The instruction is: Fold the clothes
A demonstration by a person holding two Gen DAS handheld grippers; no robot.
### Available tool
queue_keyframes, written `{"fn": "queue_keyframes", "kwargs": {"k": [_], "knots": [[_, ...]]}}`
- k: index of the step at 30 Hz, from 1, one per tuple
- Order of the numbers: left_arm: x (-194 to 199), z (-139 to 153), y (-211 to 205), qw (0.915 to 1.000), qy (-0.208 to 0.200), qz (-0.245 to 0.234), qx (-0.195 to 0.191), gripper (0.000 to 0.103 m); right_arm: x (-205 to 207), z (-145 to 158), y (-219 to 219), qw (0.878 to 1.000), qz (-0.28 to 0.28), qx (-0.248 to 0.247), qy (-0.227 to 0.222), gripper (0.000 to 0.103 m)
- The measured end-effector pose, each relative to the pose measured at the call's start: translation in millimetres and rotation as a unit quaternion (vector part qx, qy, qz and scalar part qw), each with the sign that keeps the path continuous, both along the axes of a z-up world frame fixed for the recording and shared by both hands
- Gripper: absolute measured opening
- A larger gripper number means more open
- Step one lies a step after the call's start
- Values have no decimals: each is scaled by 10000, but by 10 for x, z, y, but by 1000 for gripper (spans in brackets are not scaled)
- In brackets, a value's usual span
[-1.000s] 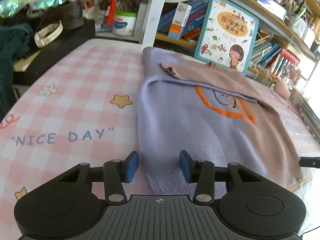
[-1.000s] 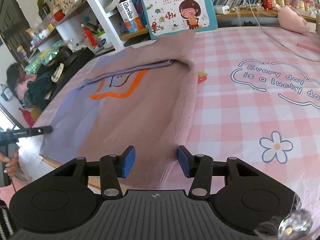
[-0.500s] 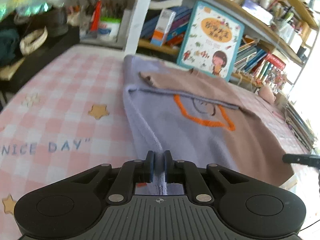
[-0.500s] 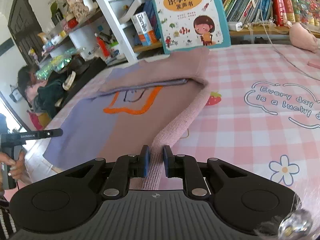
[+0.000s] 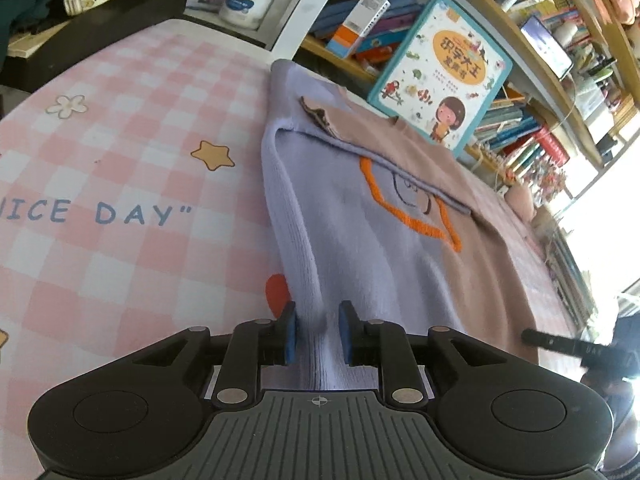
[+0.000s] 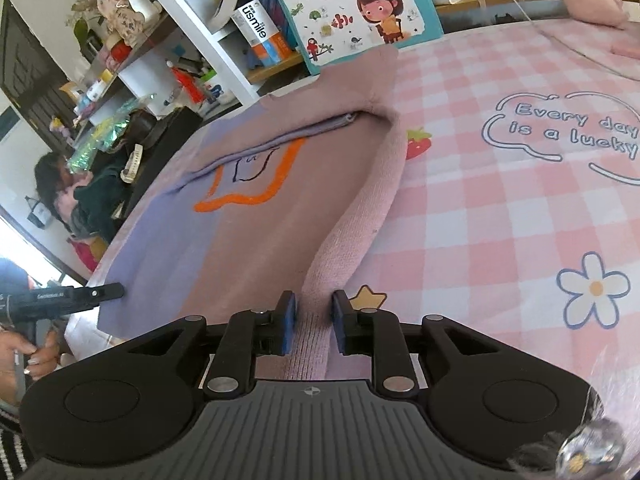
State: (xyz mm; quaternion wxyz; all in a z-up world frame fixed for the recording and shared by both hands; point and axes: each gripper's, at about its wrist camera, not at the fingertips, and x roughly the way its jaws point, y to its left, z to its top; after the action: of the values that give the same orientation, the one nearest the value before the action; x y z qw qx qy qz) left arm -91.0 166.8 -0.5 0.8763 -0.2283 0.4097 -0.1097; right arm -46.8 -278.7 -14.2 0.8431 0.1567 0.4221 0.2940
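Both my grippers, left (image 5: 317,332) and right (image 6: 310,322), pinch the sweater's (image 5: 360,248) near hem corners; its length runs straight away toward the shelf.

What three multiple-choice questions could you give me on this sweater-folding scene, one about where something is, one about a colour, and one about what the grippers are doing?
1. Where does the picture book stand?
A. Flat on the sweater's middle
B. Upright behind the sweater's far end, against the shelves
C. On the floor

2. What colour is the stitched outline on the sweater?
A. Green
B. Orange
C. Black

3. What is between each gripper's pads?
A. Nothing
B. A raised fold of the sweater's side edge
C. The tablecloth alone

Answers:
1. B, it stands at the shelf edge beyond the collar end in both views.
2. B, the shape's outline is bright orange.
3. B, the left gripper has the lilac edge between its pads and the right gripper the pink edge, each lifted off the checked tablecloth.
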Motion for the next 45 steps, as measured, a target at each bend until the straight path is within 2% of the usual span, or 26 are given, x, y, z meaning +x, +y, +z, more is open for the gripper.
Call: {"fn": "queue_keyframes", "kwargs": {"k": [3,7,11,19,21,22,25,32,37,42,45], "knots": [[19,2,-12,10000,-43,9,41,18,-51,21,16,9999,13,-147,-50,13],[35,18,-11,9998,-59,20,202,13,-122,61,44,9999,105,19,-95,12],[42,14,77,9999,-18,91,113,13,-132,50,71,9999,127,-55,-73,12],[29,-5,93,10000,-20,-49,-30,13,-121,-24,26,9992,144,304,210,19],[16,-16,100,9999,-63,-69,-59,13,-147,-35,12,9993,79,305,185,11],[7,-22,106,9999,-85,-74,-77,13,-160,-41,3,9994,41,300,170,10],[-27,-44,136,9997,-86,-47,-203,7,-226,-51,-89,9990,-156,382,195,10],[-191,-50,9,9978,30,-473,-471,6,-663,9,-370,9973,-617,315,233,9],[-304,-54,-73,9963,49,-640,-564,5,-918,-4,-568,9925,-934,716,335,9],[-318,-80,-9,9935,110,-547,-989,5,-970,-57,-606,9879,-1082,1007,468,10],[-335,-72,73,9865,-3,-446,-1574,5,-952,-28,-621,9864,-1021,1196,478,10]]}}
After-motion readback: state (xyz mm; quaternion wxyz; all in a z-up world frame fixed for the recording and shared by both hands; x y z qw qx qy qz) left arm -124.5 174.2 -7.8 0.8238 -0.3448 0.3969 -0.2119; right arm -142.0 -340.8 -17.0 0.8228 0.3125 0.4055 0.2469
